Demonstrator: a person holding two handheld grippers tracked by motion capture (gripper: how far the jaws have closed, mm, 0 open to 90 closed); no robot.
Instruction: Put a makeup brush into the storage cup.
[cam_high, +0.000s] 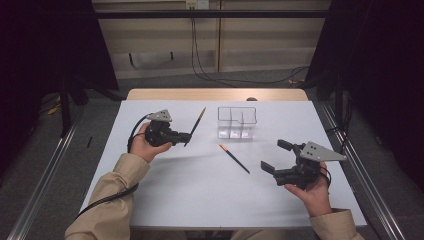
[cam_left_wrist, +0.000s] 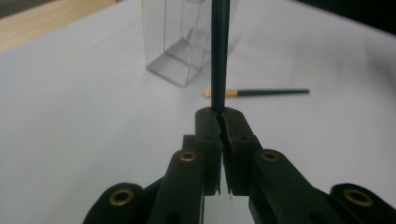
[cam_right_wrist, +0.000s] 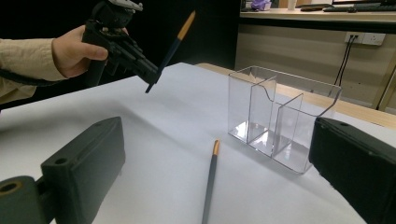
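— White tabletop (cam_high: 200, 195) fills the middle of the high view, with dark curtains at both sides and a pale wall with cables at the top; what is in hand on it?

— At the left of that frame the left gripper (cam_high: 187, 136) has its jaws closed tight on a dark pencil (cam_high: 195, 126) with an orange end; it pinches the pencil near the lower end, so the orange end points to the upper right, toward the clear organizer (cam_high: 237, 121); I judge this grip is chosen so the long free part can go into a compartment from above.

— Is the pencil lifted?

— Yes; in the right gripper view, upper left, it hangs in the air above the table, tilted, apart from the box.

— And the other hand?

— The right gripper (cam_high: 276, 156) rests at the lower right of the high view, jaws wide apart and holding nothing; probably it waits for the second pencil (cam_high: 234, 158), which lies flat in the centre, between this gripper and the organizer, touching neither.

— What is inside the organizer?

— Nothing that I can see; it is transparent plastic, divided by inner walls into compartments, standing upright just above the centre; in the right gripper view its floor shows bare through the walls.

— Why is it placed there?

— I think because it is near to both hands.
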